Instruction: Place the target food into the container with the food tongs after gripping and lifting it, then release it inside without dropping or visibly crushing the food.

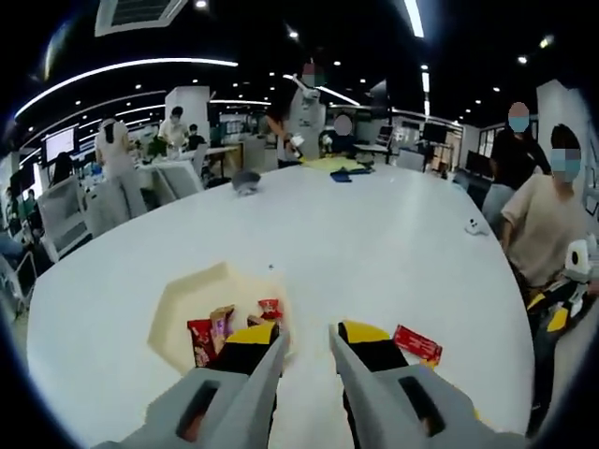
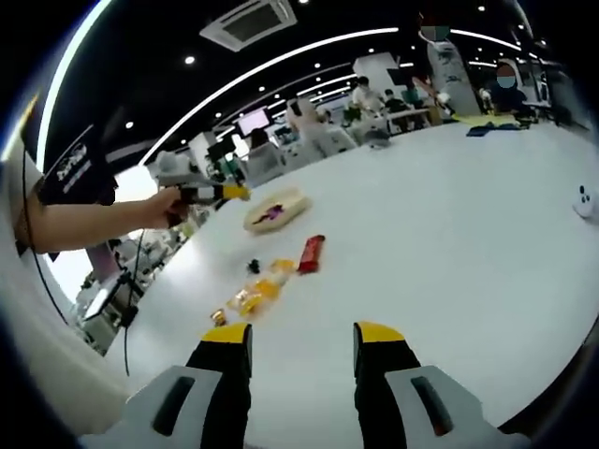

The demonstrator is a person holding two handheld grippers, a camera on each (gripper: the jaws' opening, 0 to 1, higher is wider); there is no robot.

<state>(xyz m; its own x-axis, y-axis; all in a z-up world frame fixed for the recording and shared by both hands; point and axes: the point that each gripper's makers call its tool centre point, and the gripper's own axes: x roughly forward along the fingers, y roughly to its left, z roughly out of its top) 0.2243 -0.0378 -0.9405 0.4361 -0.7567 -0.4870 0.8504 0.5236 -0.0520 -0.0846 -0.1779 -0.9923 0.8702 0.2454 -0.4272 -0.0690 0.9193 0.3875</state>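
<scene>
Snack packets (image 1: 217,329) lie in a pale hexagonal tray (image 1: 178,309) on the white table (image 1: 374,243), just ahead of the left gripper (image 1: 304,339), whose jaws are spread with nothing between them; a red bar (image 1: 417,344) lies just right of it; the right gripper (image 2: 301,339) hovers with jaws apart, empty, near scattered yellow packets (image 2: 257,292) and the red bar (image 2: 311,253).

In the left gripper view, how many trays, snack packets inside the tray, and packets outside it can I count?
Cream tray: 1
Snack packets visible inside it: 3
Red packet outside it: 1
Total: 5
</scene>
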